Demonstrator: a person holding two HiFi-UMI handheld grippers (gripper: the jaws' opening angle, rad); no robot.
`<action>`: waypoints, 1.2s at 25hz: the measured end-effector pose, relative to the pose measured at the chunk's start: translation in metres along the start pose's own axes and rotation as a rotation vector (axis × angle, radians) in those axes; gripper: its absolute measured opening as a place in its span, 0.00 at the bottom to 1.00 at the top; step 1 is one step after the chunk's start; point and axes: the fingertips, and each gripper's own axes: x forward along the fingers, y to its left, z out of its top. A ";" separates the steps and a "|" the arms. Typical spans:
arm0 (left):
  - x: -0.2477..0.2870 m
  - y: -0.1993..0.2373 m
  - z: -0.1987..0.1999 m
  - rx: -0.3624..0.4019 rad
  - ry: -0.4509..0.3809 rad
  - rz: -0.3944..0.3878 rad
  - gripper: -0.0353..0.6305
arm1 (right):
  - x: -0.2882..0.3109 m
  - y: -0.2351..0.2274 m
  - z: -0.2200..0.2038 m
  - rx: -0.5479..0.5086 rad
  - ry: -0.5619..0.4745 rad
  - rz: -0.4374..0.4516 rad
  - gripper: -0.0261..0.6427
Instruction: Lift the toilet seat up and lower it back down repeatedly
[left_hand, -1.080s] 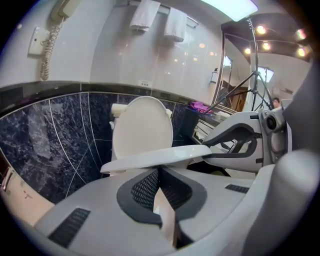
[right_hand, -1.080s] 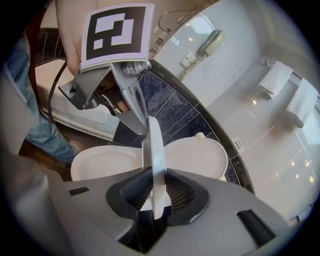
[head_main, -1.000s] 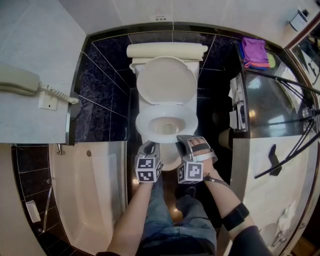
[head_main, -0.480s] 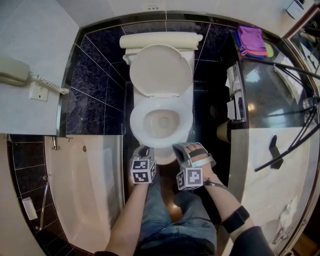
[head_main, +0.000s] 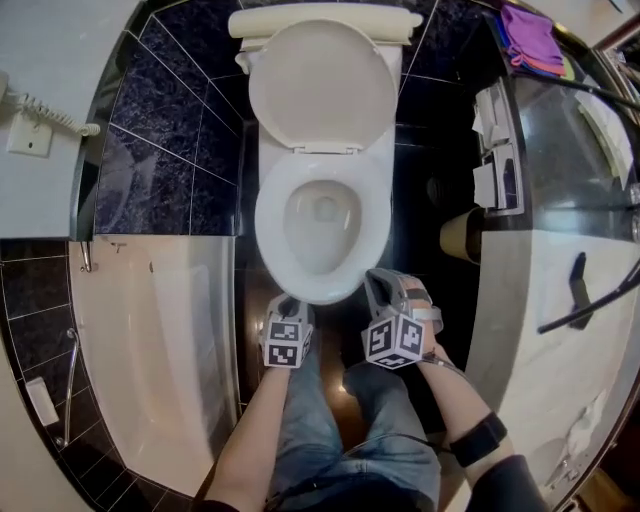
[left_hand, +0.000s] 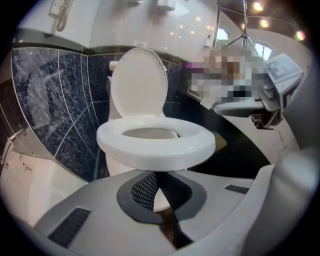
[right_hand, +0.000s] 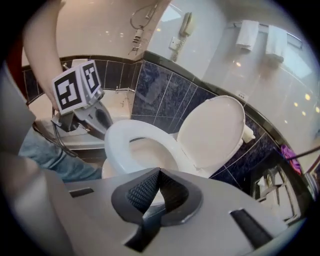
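Both of your grippers sit low at the front of the toilet, and neither one holds anything. Your left gripper (head_main: 287, 308) is just beside the front-left curve of the bowl, its jaws together with the pads meeting at their tips. Your right gripper (head_main: 380, 285) is just beside the front-right curve. Its jaws have just been closing and now stand together too, with nothing caught between them.

The toilet seat (head_main: 268, 225) lies flat on the bowl, while the lid (head_main: 322, 85) stands upright against the tank (head_main: 320, 18). In the left gripper view the seat's front edge hangs right above the jaw tips, but I see no contact there.

As for progress, you are at the bottom of a cycle, with the seat down and a lift yet to begin. How many lifts and lowerings are behind you cannot be read from how things lie (a seat that is down looks the same at any count).

My judgement is that the next lift needs closed tips hooked under the front lip, or jaws opened to pinch the lip. After that the seat swings up toward the lid and comes back down under control.
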 end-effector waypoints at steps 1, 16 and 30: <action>0.007 -0.001 -0.010 0.006 0.014 -0.010 0.05 | 0.007 0.001 -0.008 0.040 0.005 -0.004 0.07; 0.094 0.009 -0.130 0.053 0.187 -0.051 0.05 | 0.070 0.014 -0.074 0.224 0.073 -0.026 0.07; 0.083 0.013 -0.127 0.013 0.209 -0.042 0.05 | 0.072 0.015 -0.066 0.221 0.078 -0.007 0.07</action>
